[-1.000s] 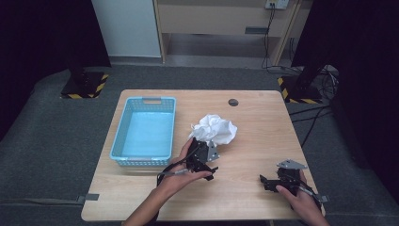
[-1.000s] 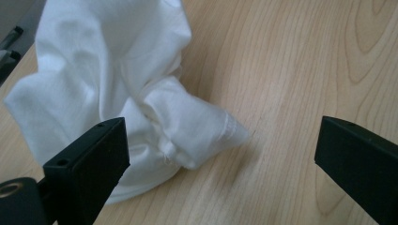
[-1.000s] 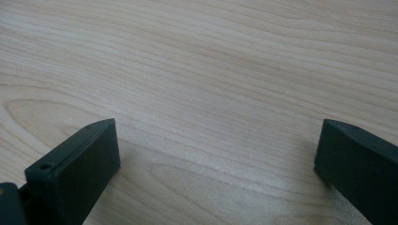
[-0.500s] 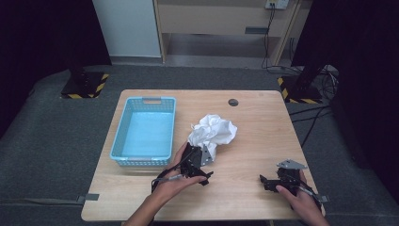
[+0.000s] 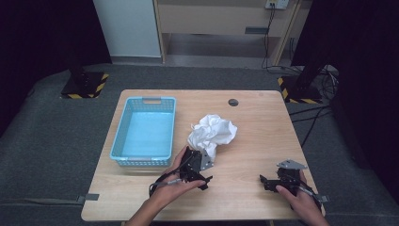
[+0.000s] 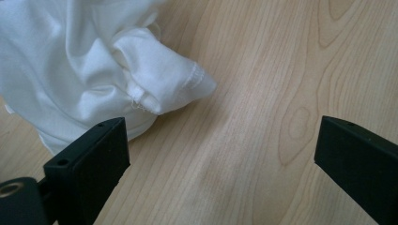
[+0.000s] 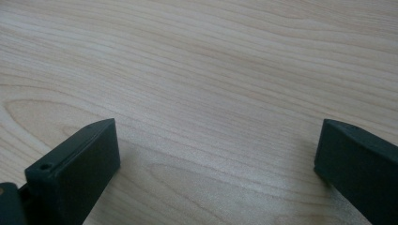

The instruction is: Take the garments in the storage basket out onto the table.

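Note:
A crumpled white cloth lies in the middle of the wooden table. My left gripper sits at the cloth's near edge, held in a hand, jaws open. In the left gripper view the cloth fills the upper left, a hemmed fold reaching toward the gap of the left gripper, and the left jaw sits just below the cloth's edge with nothing between the jaws. My right gripper rests near the table's front right, apart from the cloth. The right gripper stands open over bare wood.
A light blue plastic basket stands left of the cloth, with nothing in it. A small dark round hole cover sits near the table's far edge. Dark stands with yellow-black striped bases stand on the floor beyond the table.
My left gripper has drawn back a little toward the person, along the cloth's near edge. The right gripper has not moved.

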Demonstrator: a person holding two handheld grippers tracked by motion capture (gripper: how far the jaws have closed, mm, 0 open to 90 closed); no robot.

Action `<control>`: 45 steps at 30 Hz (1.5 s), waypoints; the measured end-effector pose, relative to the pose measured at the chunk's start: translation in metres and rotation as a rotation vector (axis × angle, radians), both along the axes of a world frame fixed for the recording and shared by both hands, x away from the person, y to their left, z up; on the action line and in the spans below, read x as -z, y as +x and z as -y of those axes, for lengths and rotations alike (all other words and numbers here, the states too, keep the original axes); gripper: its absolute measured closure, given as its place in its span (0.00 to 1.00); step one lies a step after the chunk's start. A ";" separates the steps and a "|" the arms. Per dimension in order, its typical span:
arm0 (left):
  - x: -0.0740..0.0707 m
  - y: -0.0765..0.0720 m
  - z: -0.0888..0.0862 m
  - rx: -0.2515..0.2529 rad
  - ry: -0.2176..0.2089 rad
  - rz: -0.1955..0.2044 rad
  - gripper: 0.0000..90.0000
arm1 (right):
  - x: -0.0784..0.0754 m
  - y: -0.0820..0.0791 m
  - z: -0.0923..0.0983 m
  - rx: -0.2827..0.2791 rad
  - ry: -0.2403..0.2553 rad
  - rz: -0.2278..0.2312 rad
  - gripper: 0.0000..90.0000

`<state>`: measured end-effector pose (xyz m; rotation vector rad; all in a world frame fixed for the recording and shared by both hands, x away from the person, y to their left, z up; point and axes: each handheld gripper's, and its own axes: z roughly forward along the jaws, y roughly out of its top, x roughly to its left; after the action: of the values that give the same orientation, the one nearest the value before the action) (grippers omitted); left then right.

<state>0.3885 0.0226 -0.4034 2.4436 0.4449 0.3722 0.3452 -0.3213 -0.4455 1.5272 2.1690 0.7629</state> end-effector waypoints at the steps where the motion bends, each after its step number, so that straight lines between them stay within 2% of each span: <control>1: -0.001 -0.001 0.000 -0.001 -0.003 -0.005 0.03 | 0.000 0.000 0.000 0.000 0.000 0.000 0.00; 10: -0.006 -0.013 -0.009 -0.002 -0.053 -0.062 0.03 | 0.000 0.000 0.000 0.002 0.000 0.000 0.00; 12: -0.006 -0.016 -0.013 -0.003 -0.076 -0.053 0.04 | 0.000 0.000 0.000 0.002 0.000 0.001 0.00; 16: -0.003 -0.018 -0.017 -0.005 -0.071 -0.056 0.04 | 0.000 0.000 0.000 0.003 0.000 0.000 0.00; 20: 0.002 -0.023 -0.018 0.008 -0.051 -0.079 0.04 | 0.000 0.000 0.000 0.005 -0.001 0.001 0.00; 22: 0.007 -0.025 -0.020 0.009 -0.055 -0.099 0.04 | 0.000 0.000 0.000 0.005 0.000 0.001 0.00; 27: 0.022 -0.024 -0.023 -0.027 -0.066 -0.138 0.04 | 0.000 0.000 0.000 0.005 -0.001 0.001 0.00; 33: 0.028 -0.019 -0.020 -0.036 -0.074 -0.131 0.04 | 0.000 -0.001 0.000 0.007 0.000 0.000 0.00; 40: 0.037 -0.017 -0.018 -0.034 -0.102 -0.161 0.04 | 0.000 -0.001 0.000 0.007 0.000 0.000 0.00; 45: 0.045 -0.018 -0.015 -0.029 -0.088 -0.164 0.03 | 0.000 0.000 0.000 0.006 -0.001 0.001 0.00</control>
<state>0.3702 0.0372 -0.4484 2.3928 0.5547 0.1612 0.3447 -0.3209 -0.4454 1.5326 2.1626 0.7607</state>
